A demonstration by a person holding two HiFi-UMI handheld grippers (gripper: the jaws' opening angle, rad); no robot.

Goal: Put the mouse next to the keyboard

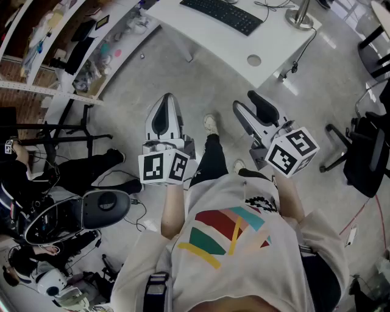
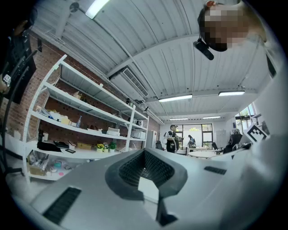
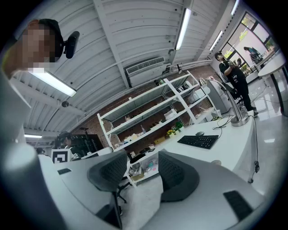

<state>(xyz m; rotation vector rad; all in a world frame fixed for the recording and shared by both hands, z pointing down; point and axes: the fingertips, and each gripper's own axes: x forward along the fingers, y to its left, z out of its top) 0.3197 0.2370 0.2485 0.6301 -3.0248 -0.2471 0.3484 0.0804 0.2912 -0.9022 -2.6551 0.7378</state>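
Note:
The black keyboard (image 1: 222,13) lies on the white desk (image 1: 201,42) at the top of the head view, well ahead of both grippers. In the right gripper view the keyboard (image 3: 198,141) has a small dark mouse (image 3: 199,133) just behind it. My left gripper (image 1: 167,100) hangs over the floor with its jaws together and nothing in them; the left gripper view shows the gripper (image 2: 145,152) with its tips meeting. My right gripper (image 1: 245,100) is also over the floor, short of the desk. Its jaws (image 3: 143,157) stand apart and empty.
A metal stand (image 1: 300,18) with a cable and a round grommet hole (image 1: 254,60) are on the desk. White shelving (image 1: 79,55) full of items lines the left. A black office chair (image 1: 365,146) is at the right. Seated people and gear (image 1: 103,207) are at the lower left.

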